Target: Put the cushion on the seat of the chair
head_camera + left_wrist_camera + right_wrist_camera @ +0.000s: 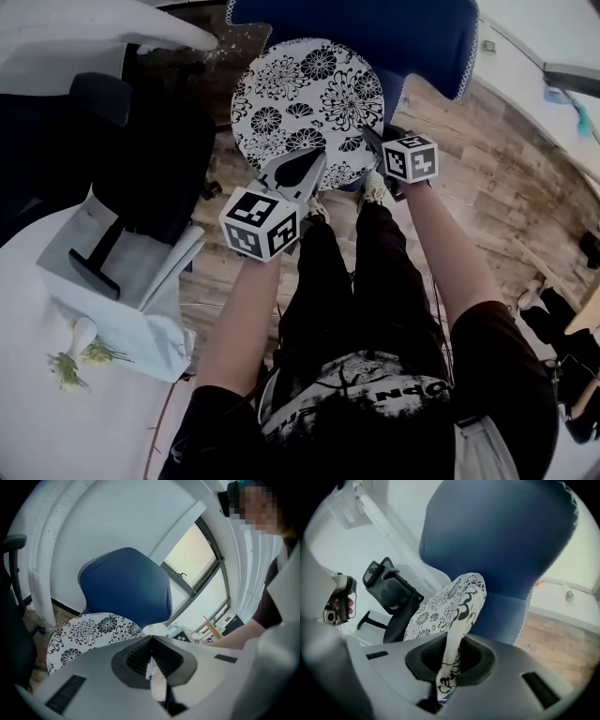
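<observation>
A round white cushion (305, 103) with black flower print hangs over the blue chair (394, 33), held by its near rim between both grippers. My left gripper (302, 171) is shut on the lower left rim; in the left gripper view the cushion (89, 631) spreads out ahead of the jaws (151, 641), with the blue chair back (126, 585) behind it. My right gripper (373, 142) is shut on the right rim. In the right gripper view the cushion (445, 606) stands edge-on, pinched in the jaws (449, 660), in front of the chair (497, 541).
A black office chair (150, 159) stands to the left, close to the blue one. A white table (47, 412) at lower left bears a white box (122, 291) and a small sprig (75, 354). Wooden floor (506, 178) lies to the right. The person's legs (366, 272) stand just below the cushion.
</observation>
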Available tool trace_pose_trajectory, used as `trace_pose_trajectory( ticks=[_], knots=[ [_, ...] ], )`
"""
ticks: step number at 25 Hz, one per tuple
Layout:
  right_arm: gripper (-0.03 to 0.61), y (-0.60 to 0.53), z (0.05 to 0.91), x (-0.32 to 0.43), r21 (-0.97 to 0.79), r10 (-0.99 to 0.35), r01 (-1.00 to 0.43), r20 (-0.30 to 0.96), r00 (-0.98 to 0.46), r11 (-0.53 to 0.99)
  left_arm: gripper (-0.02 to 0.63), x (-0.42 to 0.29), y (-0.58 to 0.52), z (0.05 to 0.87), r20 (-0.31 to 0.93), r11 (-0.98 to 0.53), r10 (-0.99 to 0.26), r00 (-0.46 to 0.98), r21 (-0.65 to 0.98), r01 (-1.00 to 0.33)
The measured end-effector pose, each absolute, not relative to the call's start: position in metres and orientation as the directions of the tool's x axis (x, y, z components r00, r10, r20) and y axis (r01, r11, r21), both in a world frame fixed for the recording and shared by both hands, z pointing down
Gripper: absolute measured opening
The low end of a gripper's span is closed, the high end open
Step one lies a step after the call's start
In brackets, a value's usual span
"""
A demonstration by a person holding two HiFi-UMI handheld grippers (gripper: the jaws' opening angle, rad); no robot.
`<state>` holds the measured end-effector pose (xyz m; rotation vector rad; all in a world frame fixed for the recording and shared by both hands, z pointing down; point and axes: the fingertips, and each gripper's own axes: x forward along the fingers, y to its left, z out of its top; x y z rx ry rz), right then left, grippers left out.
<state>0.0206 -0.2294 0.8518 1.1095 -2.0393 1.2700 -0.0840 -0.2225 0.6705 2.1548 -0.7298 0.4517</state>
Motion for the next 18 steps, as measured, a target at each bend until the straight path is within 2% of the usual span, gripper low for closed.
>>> trace_pose_trajectory(
  ticks=[7, 13, 18],
  knots=[
    [0.033, -0.223, 0.897, 0.045, -0.443, -0.335, -0.868, 0.802, -0.495, 0.223, 0.014, -0.069, -0.230, 0.703, 0.561, -0.497, -0.344, 0.753, 0.572, -0.653],
    [0.034, -0.221, 0.931, 0.063, -0.317, -0.309, -0.911, 0.867, -0.391, 0.264, 0.014, -0.070, -0.223, 0.718, 0.582, -0.468, -0.340, 0.739, 0.577, -0.670],
    [0.034, -0.222, 0.944, 0.062, -0.310, -0.292, -0.908, 0.874, -0.389, 0.282, 0.014, -0.075, -0.218, 0.727, 0.599, -0.457, -0.329, 0.730, 0.576, -0.678]
  ],
)
